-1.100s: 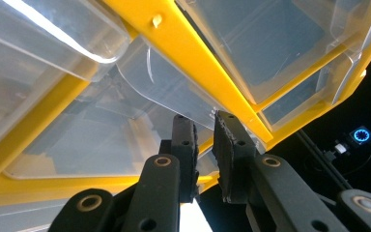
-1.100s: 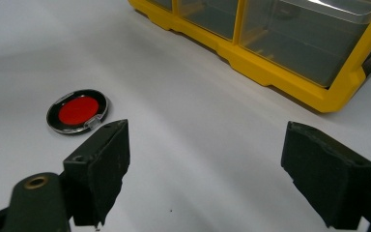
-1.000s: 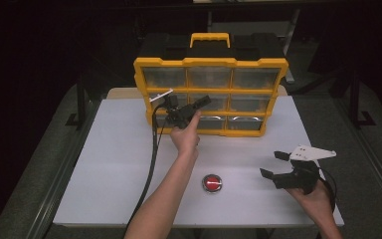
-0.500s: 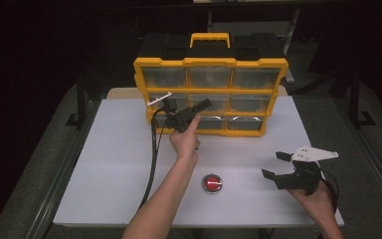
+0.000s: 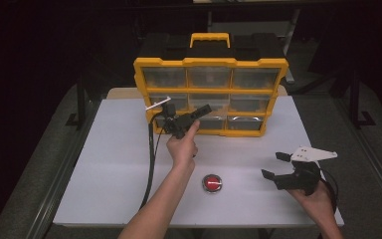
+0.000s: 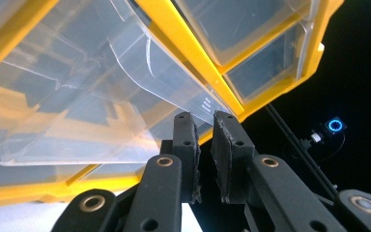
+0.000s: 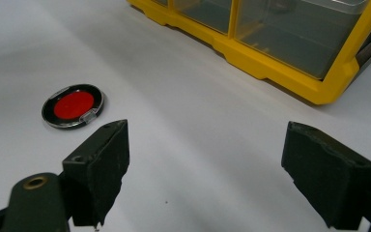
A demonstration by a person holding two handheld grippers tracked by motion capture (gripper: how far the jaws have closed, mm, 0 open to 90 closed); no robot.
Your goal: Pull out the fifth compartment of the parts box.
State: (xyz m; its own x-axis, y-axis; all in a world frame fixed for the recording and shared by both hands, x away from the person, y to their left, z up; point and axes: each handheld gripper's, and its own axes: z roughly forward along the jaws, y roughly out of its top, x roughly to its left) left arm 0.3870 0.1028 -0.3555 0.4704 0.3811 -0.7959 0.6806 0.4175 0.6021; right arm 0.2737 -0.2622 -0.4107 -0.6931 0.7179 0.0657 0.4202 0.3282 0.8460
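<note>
The left hand-held gripper (image 5: 205, 108) has its jaws together, empty, tips at a clear drawer (image 6: 101, 96) of the yellow drawer cabinet (image 5: 210, 63). The right hand-held gripper (image 5: 275, 165) hovers with jaws apart over the counter (image 5: 119, 149), near the red disc (image 5: 212, 182).

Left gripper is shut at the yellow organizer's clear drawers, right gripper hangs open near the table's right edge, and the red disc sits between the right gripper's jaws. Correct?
Not quite. The red disc lies on the table off to the side of the right gripper, not between its jaws, as the right gripper view shows. The rest holds: the left gripper is shut at the organizer.
</note>
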